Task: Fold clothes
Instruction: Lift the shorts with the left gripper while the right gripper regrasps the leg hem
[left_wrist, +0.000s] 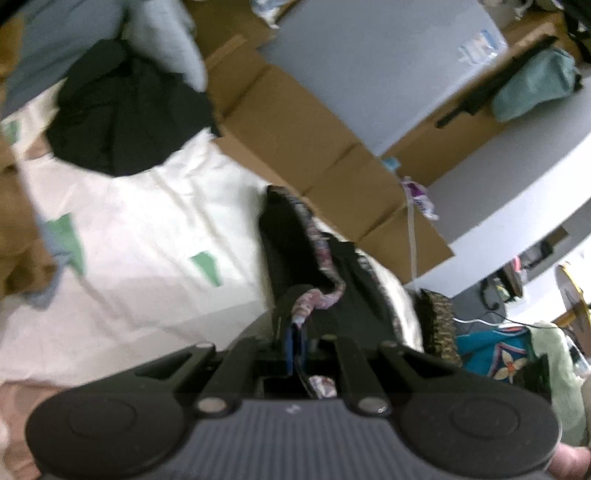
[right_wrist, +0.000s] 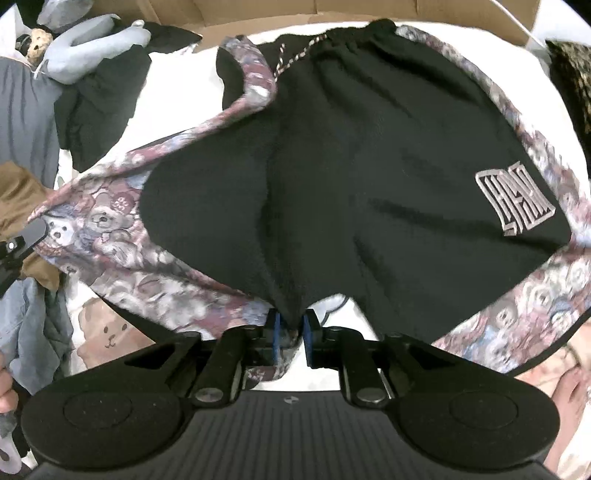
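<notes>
Black shorts (right_wrist: 369, 166) with teddy-print trim lie spread on white sheet (left_wrist: 147, 229), waistband far, hems toward grippers. Left gripper (left_wrist: 295, 343) pinches trim at outer leg edge. Right gripper (right_wrist: 291, 328), jaws slightly parted, straddles crotch hem, fabric between pads.

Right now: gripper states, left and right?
Left gripper: shut on the patterned trim of the black shorts.
Right gripper: partly open, crotch of the shorts between its pads.
</notes>
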